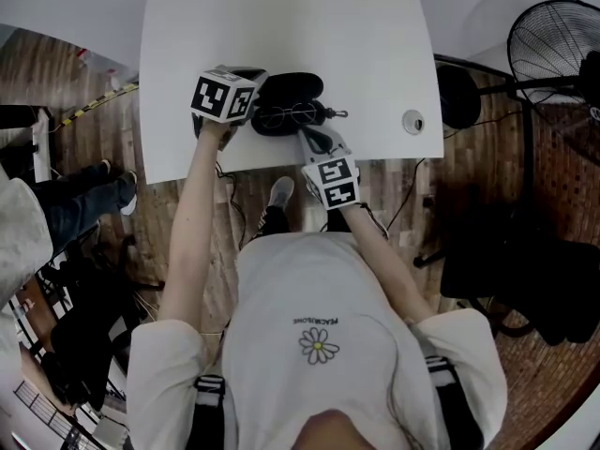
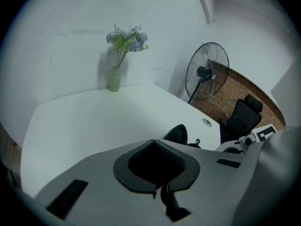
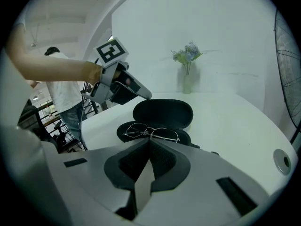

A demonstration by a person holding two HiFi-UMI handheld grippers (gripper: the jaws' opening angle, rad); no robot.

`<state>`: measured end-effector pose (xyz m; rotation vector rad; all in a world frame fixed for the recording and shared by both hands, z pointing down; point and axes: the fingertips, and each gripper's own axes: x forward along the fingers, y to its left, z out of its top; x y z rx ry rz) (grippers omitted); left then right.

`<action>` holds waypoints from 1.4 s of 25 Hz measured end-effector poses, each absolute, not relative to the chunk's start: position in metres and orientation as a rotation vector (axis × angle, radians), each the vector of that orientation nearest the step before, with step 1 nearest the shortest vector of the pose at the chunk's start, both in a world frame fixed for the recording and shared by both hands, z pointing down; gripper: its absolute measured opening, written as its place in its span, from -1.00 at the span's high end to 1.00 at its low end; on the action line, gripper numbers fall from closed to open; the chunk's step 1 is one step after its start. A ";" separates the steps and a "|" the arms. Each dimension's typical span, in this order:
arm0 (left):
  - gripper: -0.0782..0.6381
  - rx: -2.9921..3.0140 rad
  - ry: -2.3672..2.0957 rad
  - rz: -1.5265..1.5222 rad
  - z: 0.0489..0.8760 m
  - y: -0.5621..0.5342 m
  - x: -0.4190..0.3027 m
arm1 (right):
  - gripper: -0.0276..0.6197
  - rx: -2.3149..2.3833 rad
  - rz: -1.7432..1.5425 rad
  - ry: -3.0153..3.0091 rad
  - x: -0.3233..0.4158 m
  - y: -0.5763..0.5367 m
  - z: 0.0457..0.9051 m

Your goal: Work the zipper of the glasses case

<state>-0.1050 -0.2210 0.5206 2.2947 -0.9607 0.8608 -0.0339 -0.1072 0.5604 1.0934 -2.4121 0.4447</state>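
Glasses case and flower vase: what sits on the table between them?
Nothing: the right gripper view shows bare white table between glasses case and vase.

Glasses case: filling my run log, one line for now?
glasses case: open on table, glasses inside | left gripper: shut, empty, beside case | right gripper: shut, empty, before case

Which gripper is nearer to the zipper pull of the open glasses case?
Right. The right gripper is close beside the zipper pull, at the glasses case's near edge; the left gripper is at the case's opposite end.
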 end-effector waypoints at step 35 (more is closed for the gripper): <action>0.74 2.277 -0.721 0.860 0.551 -0.090 -0.077 | 0.89 1.045 0.287 -2.392 -0.019 -0.149 0.529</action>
